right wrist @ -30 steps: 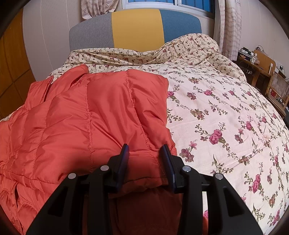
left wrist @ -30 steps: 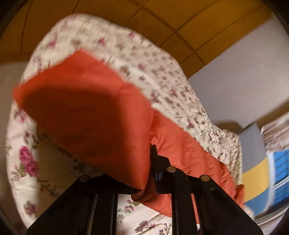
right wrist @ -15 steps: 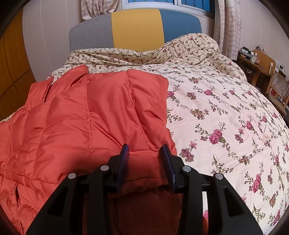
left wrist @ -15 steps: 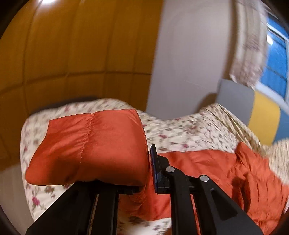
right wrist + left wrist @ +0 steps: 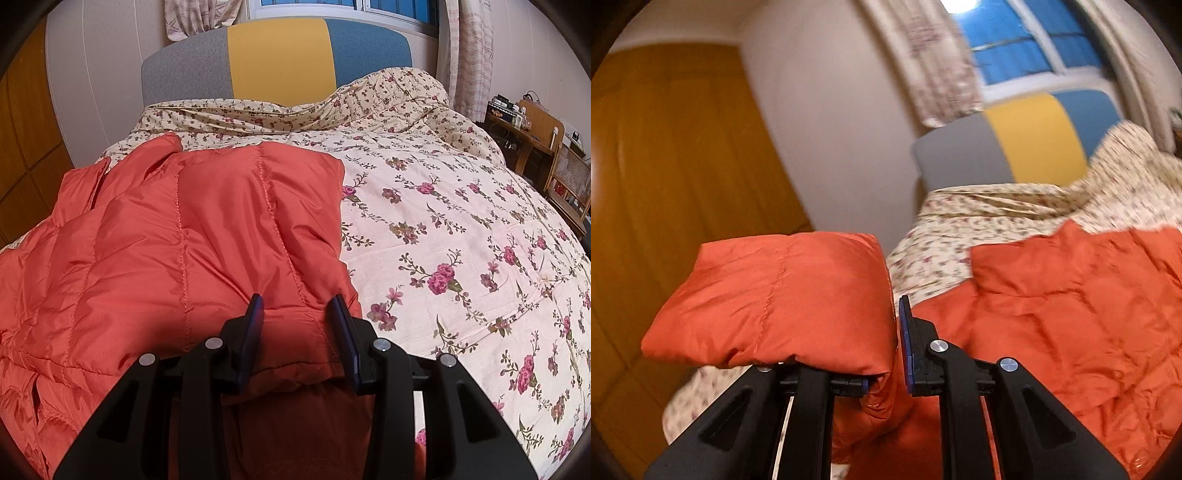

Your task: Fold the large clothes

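Observation:
An orange quilted down jacket (image 5: 177, 251) lies on the left half of the bed. My left gripper (image 5: 886, 369) is shut on one end of the jacket, a sleeve or corner (image 5: 783, 295), and holds it lifted above the bed's left edge; the rest of the jacket (image 5: 1071, 317) spreads to the right. My right gripper (image 5: 295, 332) sits at the jacket's near edge with a fold of fabric bulging between its two fingers, which stand apart. Whether they pinch the fold I cannot tell.
The bed carries a floral quilt (image 5: 461, 229), bunched up near the grey, yellow and blue headboard (image 5: 277, 62). A wooden wardrobe (image 5: 665, 166) stands left of the bed. A wooden desk and chair (image 5: 554, 162) stand to the right. A curtained window (image 5: 1015, 48) is behind.
My left gripper has swung round to the right with the lifted orange end, from facing the wardrobe and foot of the bed to facing the headboard. The right gripper has stayed put.

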Demonstrator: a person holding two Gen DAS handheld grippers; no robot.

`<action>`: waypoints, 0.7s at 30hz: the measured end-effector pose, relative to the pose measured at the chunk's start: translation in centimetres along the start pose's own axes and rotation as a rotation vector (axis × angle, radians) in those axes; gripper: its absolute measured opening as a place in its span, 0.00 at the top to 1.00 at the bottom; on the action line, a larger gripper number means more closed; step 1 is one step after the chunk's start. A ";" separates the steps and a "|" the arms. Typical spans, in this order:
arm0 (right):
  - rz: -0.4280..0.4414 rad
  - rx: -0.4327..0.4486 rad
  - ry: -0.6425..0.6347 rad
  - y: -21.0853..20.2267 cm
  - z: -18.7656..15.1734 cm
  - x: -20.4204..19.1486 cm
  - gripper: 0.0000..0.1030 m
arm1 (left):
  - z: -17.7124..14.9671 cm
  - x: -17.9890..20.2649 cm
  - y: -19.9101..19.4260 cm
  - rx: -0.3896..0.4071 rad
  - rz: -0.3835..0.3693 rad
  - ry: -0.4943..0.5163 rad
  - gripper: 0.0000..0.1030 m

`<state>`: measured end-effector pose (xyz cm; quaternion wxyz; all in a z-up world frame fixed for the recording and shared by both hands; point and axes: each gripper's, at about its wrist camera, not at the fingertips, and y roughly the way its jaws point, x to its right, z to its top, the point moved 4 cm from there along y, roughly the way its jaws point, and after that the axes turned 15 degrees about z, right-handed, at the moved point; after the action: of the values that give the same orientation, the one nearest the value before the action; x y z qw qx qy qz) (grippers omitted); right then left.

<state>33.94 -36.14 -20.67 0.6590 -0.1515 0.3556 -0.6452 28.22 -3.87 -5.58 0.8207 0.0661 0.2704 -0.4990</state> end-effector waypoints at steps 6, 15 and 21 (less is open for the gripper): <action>0.002 0.001 0.003 0.0 0.0 0.0 0.63 | -0.2 7.0 -1.7 0.022 -0.072 0.199 0.87; 0.004 0.001 0.006 0.0 0.1 0.0 0.63 | -2.7 15.2 -3.5 0.036 -0.239 0.427 0.87; 0.004 0.002 0.007 0.0 0.1 0.1 0.63 | -4.4 17.0 -3.2 0.036 -0.280 0.474 0.87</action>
<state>33.99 -36.25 -20.60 0.6592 -0.1479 0.3577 -0.6447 29.92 -17.09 -17.41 0.6561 0.1577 0.4525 -0.5830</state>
